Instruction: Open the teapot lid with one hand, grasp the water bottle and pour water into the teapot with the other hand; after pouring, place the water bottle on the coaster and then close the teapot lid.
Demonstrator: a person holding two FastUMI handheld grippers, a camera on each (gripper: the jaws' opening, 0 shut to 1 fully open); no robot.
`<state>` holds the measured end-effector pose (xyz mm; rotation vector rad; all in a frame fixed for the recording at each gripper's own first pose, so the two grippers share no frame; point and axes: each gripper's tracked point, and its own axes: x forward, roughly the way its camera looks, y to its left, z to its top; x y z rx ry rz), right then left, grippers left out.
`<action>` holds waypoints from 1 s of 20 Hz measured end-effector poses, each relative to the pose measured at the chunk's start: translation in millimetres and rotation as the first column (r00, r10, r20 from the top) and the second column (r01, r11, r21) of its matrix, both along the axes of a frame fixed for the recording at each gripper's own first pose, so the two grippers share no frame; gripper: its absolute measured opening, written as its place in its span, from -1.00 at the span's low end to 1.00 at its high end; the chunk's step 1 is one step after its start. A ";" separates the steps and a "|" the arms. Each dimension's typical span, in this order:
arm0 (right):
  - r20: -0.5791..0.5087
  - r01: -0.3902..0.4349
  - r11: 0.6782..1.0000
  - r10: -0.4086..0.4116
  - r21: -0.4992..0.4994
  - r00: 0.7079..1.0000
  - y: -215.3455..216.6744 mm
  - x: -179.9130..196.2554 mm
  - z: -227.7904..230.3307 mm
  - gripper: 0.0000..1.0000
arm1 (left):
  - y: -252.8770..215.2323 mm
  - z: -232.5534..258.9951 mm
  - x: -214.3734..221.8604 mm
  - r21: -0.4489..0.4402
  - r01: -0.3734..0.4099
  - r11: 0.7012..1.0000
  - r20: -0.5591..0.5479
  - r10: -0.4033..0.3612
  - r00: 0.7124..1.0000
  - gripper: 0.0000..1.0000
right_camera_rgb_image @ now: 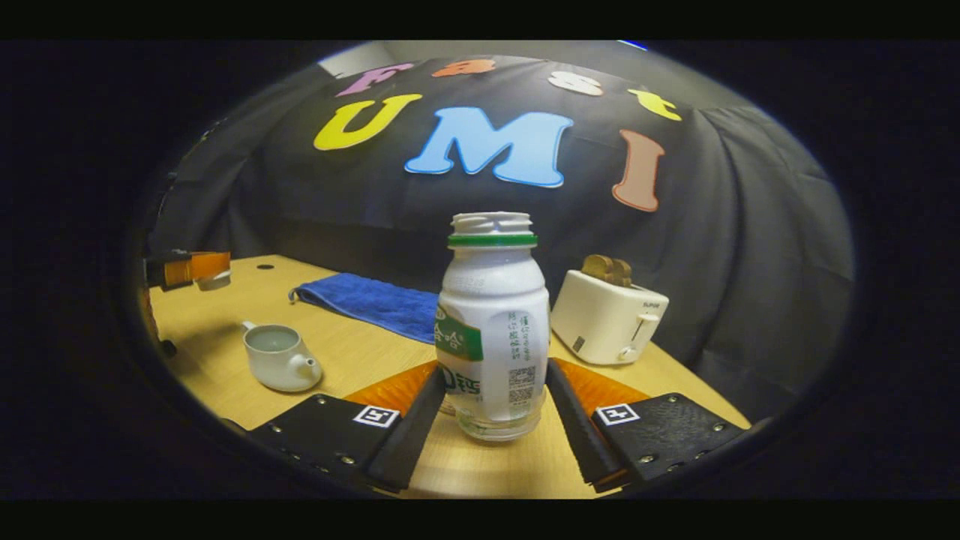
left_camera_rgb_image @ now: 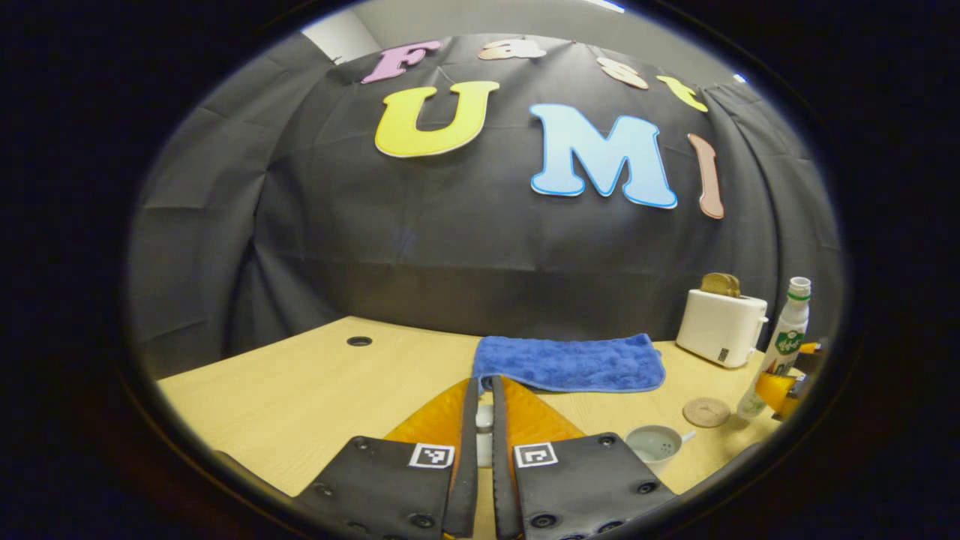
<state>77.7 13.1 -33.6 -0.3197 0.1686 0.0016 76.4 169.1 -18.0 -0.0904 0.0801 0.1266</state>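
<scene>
Pale wooden tabletop backed by black cloth wall.

Left gripper view: left gripper raised over table, fingers nearly together, clamped on a small white teapot lid seen in the narrow gap. Just right of the fingers, small white ceramic teapot, mouth uncovered. Round cork coaster beyond it, bare. White plastic water bottle with green neck ring upright at far right, near the coaster; whether on the table cannot be told. Orange part of right gripper beside bottle's lower half. Folded blue towel at back centre. White two-slot toaster with toast in it behind the coaster.

Right gripper view: right gripper spread wide, one finger at each side of the bottle; contact on either side not clear enough to call. Bottle upright, uncapped. Teapot well left, open, spout facing the camera side. Left gripper hovering above and left of teapot, lid at its tips. Towel behind, toaster right of the bottle.
</scene>
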 end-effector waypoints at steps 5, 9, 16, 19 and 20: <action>-0.010 -0.031 0.971 0.029 -0.236 1.000 10.3 9.9 3.3 0.61 | -0.8 -3.7 -0.4 -0.011 0.004 1.000 -0.010 -0.004 1.000 -0.61; -0.022 -0.059 0.933 0.055 -0.355 0.998 21.6 15.1 2.1 0.61 | 0.4 -7.5 0.4 -0.019 0.005 1.000 -0.018 -0.005 1.000 -0.61; -0.025 -0.103 0.830 0.106 -0.548 0.994 36.7 23.3 3.5 0.61 | 3.8 -9.7 1.1 -0.016 -0.002 1.000 -0.028 0.001 1.000 -0.63; -0.030 -0.120 0.788 0.128 -0.605 0.991 43.8 24.3 1.4 0.61 | 5.2 -13.4 2.8 -0.020 -0.005 1.000 -0.036 0.005 0.999 -0.63; -0.030 -0.125 0.774 0.136 -0.620 0.990 46.2 24.3 0.9 0.61 | 4.8 -13.6 3.3 -0.022 -0.006 1.000 -0.038 0.005 0.999 -0.63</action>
